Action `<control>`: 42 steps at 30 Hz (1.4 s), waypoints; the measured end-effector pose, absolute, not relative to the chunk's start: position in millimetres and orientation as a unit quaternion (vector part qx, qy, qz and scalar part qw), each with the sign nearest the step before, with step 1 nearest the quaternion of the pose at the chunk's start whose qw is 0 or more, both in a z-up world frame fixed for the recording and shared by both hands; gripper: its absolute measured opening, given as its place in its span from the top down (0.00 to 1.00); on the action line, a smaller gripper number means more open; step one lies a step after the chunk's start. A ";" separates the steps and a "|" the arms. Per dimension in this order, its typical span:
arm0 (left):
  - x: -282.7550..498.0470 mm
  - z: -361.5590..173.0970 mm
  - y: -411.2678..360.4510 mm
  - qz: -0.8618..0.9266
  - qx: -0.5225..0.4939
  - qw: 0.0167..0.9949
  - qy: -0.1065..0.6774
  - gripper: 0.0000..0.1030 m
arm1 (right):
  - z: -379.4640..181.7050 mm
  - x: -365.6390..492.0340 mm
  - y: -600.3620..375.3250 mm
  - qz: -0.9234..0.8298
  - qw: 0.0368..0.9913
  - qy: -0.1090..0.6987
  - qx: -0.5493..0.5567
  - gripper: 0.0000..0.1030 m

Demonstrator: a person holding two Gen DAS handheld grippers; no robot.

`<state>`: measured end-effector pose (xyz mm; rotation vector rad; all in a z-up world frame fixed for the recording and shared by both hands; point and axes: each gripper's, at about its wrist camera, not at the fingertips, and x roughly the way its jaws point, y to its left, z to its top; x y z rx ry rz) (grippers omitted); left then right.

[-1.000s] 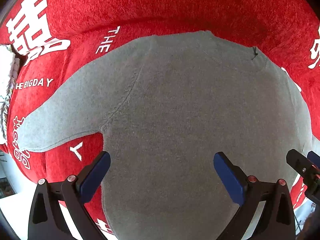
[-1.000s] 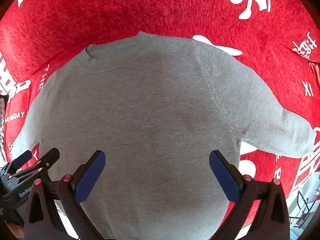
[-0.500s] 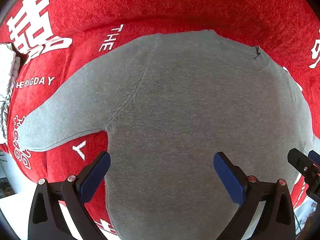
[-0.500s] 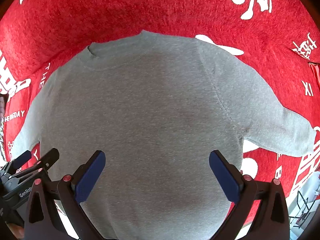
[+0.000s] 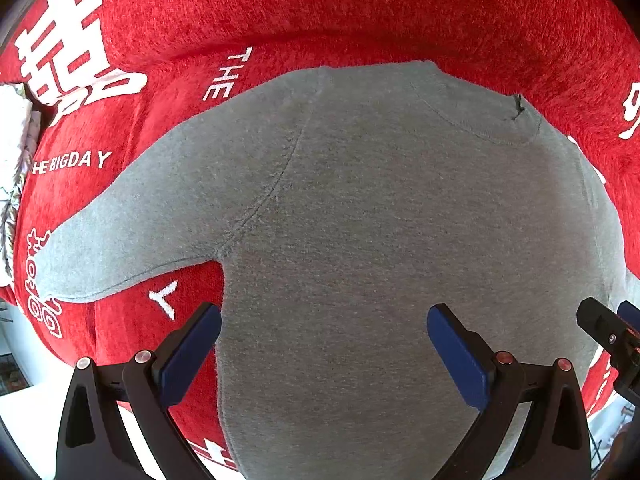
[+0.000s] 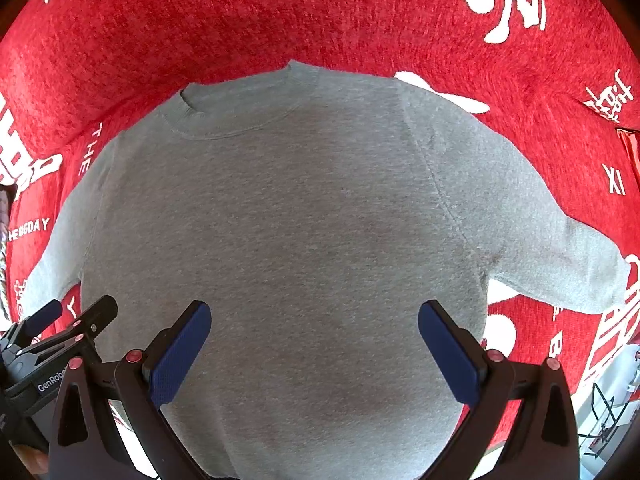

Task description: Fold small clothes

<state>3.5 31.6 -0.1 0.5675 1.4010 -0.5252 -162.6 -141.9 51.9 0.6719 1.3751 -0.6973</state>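
A small grey long-sleeved sweater (image 5: 380,240) lies flat on a red cloth, collar away from me, both sleeves spread outward; it also fills the right wrist view (image 6: 288,232). My left gripper (image 5: 324,332) is open and empty, hovering over the sweater's lower left body, with its left finger at the side seam. My right gripper (image 6: 314,328) is open and empty over the lower middle of the body. The left sleeve (image 5: 132,232) points left and the right sleeve (image 6: 552,240) points right. The hem is hidden below my fingers.
The red cloth (image 5: 360,12) with white lettering covers the surface. A white crumpled item (image 5: 14,152) lies at the far left edge. The other gripper shows at the right edge of the left wrist view (image 5: 612,336) and the left edge of the right wrist view (image 6: 52,332).
Both grippers have drawn slightly back toward the hem, so the sweater sits a little lower in both views. Both stay open.
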 end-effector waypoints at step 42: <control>25.1 2.1 63.5 -0.221 0.235 0.715 0.620 0.00 | 56.1 -135.6 -107.0 -0.291 0.680 0.616 0.273 0.00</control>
